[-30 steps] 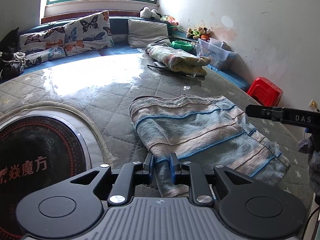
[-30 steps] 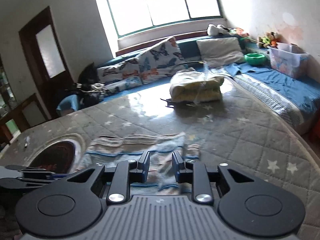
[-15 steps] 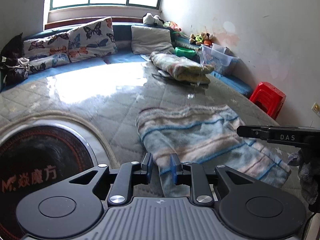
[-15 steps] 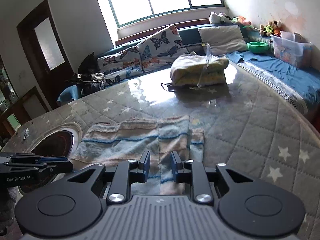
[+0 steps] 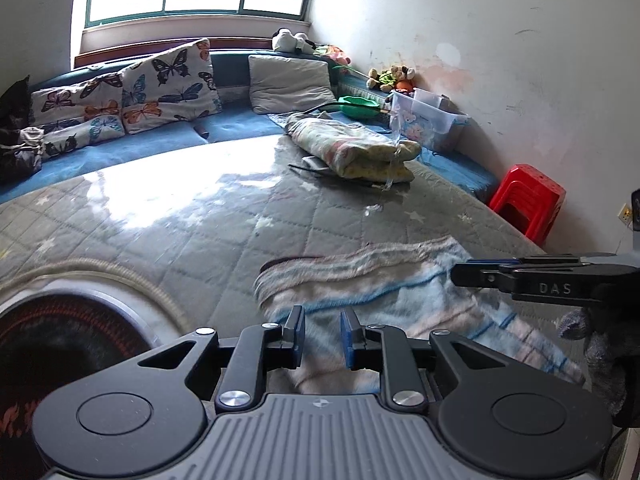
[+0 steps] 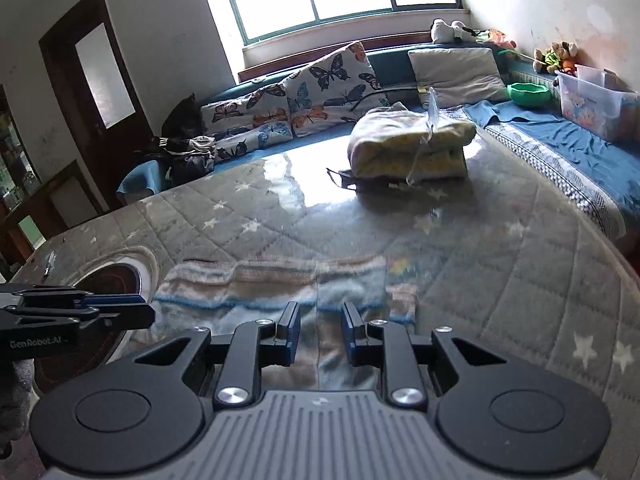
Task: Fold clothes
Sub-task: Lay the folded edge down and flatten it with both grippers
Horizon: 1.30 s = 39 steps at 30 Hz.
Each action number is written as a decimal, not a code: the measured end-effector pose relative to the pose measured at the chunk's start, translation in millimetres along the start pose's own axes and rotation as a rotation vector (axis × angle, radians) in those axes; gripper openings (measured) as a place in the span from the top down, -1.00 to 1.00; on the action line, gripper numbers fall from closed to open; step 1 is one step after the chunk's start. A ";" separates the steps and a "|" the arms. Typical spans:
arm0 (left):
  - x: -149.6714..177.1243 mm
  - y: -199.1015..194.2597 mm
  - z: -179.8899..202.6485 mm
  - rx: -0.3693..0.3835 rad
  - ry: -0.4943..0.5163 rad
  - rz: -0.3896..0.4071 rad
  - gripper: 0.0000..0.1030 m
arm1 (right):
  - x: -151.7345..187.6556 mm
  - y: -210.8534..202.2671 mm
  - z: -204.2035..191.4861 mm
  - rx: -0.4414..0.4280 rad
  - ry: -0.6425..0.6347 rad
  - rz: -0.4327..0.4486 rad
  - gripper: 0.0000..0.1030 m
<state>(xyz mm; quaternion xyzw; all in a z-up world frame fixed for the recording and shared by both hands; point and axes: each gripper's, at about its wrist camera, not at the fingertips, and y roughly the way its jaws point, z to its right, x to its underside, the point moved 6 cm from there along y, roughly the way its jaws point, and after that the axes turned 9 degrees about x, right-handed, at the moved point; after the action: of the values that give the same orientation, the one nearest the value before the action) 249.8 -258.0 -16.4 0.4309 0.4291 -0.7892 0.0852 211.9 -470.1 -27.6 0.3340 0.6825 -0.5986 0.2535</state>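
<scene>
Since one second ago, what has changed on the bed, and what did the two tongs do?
Both tongs, left and right, drew back from the striped cloth, which now lies further ahead of them, and neither took hold of it; their fingers stand a little apart with nothing pinched. The cloth lies flat on the quilted mattress as before. The folded blanket has not moved.

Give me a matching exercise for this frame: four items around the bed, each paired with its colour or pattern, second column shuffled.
Column one:
1. stool
2. bowl
3. front cloth
4. long pillow

Column two:
A. butterfly print
B. red
C. blue and beige stripes
D. green

Pairs: 1-B, 2-D, 3-C, 4-A.
</scene>
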 end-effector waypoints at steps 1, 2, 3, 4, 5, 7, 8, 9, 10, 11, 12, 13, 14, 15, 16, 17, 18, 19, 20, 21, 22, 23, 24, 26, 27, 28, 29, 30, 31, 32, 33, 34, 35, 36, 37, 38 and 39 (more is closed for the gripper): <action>-3.1 3.4 1.0 0.005 0.004 -0.001 0.58 | -3.6 3.3 0.4 0.001 -0.005 -0.003 0.59; -6.2 6.8 2.0 0.010 0.009 -0.002 0.58 | -6.5 6.7 0.6 0.002 -0.011 -0.006 0.59; -9.3 11.1 3.7 0.019 0.012 -0.004 0.58 | -8.5 10.6 1.0 0.005 -0.015 -0.012 0.59; -12.5 15.4 5.4 0.027 0.016 -0.006 0.58 | -10.8 15.6 1.7 0.007 -0.020 -0.020 0.59; -15.7 19.7 7.1 0.035 0.020 -0.008 0.58 | -12.7 20.0 2.5 0.009 -0.024 -0.027 0.58; -20.9 28.9 11.1 0.049 0.030 -0.014 0.58 | -14.8 27.4 3.7 0.009 -0.028 -0.042 0.58; -22.9 33.9 13.5 0.056 0.037 -0.018 0.58 | -15.3 30.5 4.4 0.007 -0.029 -0.050 0.58; -25.0 38.8 15.8 0.062 0.044 -0.022 0.58 | -15.1 33.2 5.0 0.006 -0.031 -0.056 0.59; -27.0 43.8 18.1 0.069 0.051 -0.027 0.58 | -14.4 35.7 5.3 0.006 -0.034 -0.061 0.58; -29.0 48.7 20.4 0.075 0.057 -0.031 0.58 | -13.3 37.8 5.7 0.006 -0.036 -0.065 0.58; -29.5 54.3 22.0 0.075 0.064 -0.041 0.58 | -12.4 39.1 6.3 0.005 -0.036 -0.067 0.58; -29.5 59.8 23.1 0.072 0.071 -0.050 0.60 | -11.8 39.8 6.8 0.003 -0.035 -0.067 0.59; -29.2 65.3 24.3 0.066 0.078 -0.058 0.60 | -11.1 40.5 7.3 0.001 -0.034 -0.068 0.59; -28.7 69.7 24.6 0.061 0.080 -0.063 0.61 | -10.7 40.7 7.8 -0.001 -0.034 -0.068 0.59; -28.2 73.3 23.2 0.056 0.078 -0.067 0.61 | -10.4 40.9 8.0 -0.001 -0.035 -0.068 0.59; -27.8 76.7 21.8 0.051 0.075 -0.071 0.61 | -10.2 41.1 8.1 -0.002 -0.037 -0.069 0.59; -28.4 75.9 21.4 0.048 0.072 -0.069 0.61 | -10.3 41.1 8.0 -0.001 -0.040 -0.069 0.59; -29.0 75.1 21.0 0.046 0.069 -0.067 0.61 | -10.8 40.7 7.6 0.001 -0.044 -0.070 0.59; -29.6 74.3 20.5 0.043 0.066 -0.064 0.61 | -11.4 40.3 7.3 0.003 -0.047 -0.071 0.59; -30.2 73.6 20.1 0.041 0.063 -0.062 0.61 | -12.1 38.6 6.7 0.004 -0.051 -0.071 0.58; -30.9 72.8 19.7 0.038 0.060 -0.060 0.61 | -13.1 35.8 6.0 0.005 -0.055 -0.069 0.58; -31.4 71.7 19.3 0.036 0.057 -0.058 0.61 | -13.8 32.2 5.2 0.005 -0.059 -0.065 0.57; -31.5 66.9 20.4 0.038 0.058 -0.050 0.60 | -14.3 27.8 4.5 0.003 -0.062 -0.060 0.57; -29.1 56.4 23.6 0.046 0.062 -0.041 0.60 | -12.5 14.8 2.9 -0.007 -0.064 -0.049 0.57; -27.5 51.1 25.6 0.049 0.066 -0.039 0.60 | -11.2 7.8 2.1 -0.013 -0.065 -0.044 0.57; -24.7 45.6 28.0 0.053 0.072 -0.036 0.60 | -8.6 1.0 1.1 -0.018 -0.066 -0.042 0.57; -21.7 40.2 30.6 0.057 0.078 -0.036 0.60 | -4.4 -5.5 -0.1 -0.021 -0.070 -0.042 0.57; -18.1 34.2 32.8 0.061 0.083 -0.035 0.60 | 0.5 -12.1 -1.6 -0.025 -0.076 -0.042 0.57; -14.0 27.9 35.1 0.066 0.088 -0.034 0.60 | 5.3 -18.7 -3.0 -0.028 -0.082 -0.042 0.57; -9.9 21.6 37.4 0.071 0.092 -0.033 0.60 | 10.1 -25.3 -4.4 -0.031 -0.088 -0.043 0.57; -5.8 15.3 39.6 0.075 0.097 -0.033 0.60 | 15.4 -31.9 -6.2 -0.034 -0.092 -0.043 0.57; -0.8 9.0 41.2 0.073 0.100 -0.033 0.60 | 20.9 -38.5 -8.2 -0.037 -0.095 -0.043 0.57; 4.1 2.1 42.2 0.077 0.103 -0.031 0.60 | 26.5 -44.7 -10.0 -0.038 -0.098 -0.044 0.57; 9.1 -4.9 43.1 0.081 0.104 -0.029 0.60 | 31.9 -50.6 -11.8 -0.039 -0.102 -0.044 0.57; 15.5 -12.1 42.4 0.080 0.102 -0.026 0.60 | 37.5 -56.5 -13.3 -0.037 -0.106 -0.041 0.57; 21.8 -19.2 41.8 0.079 0.100 -0.023 0.60 | 42.9 -61.6 -13.8 -0.036 -0.107 -0.038 0.57; 28.1 -26.4 41.1 0.077 0.097 -0.020 0.60 | 48.1 -66.1 -13.8 -0.036 -0.106 -0.037 0.56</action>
<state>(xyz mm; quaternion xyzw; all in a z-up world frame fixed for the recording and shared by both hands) 194.3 -265.9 -11.0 0.4674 0.4063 -0.7841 0.0399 131.2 -453.1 -18.5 0.2848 0.6849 -0.6075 0.2842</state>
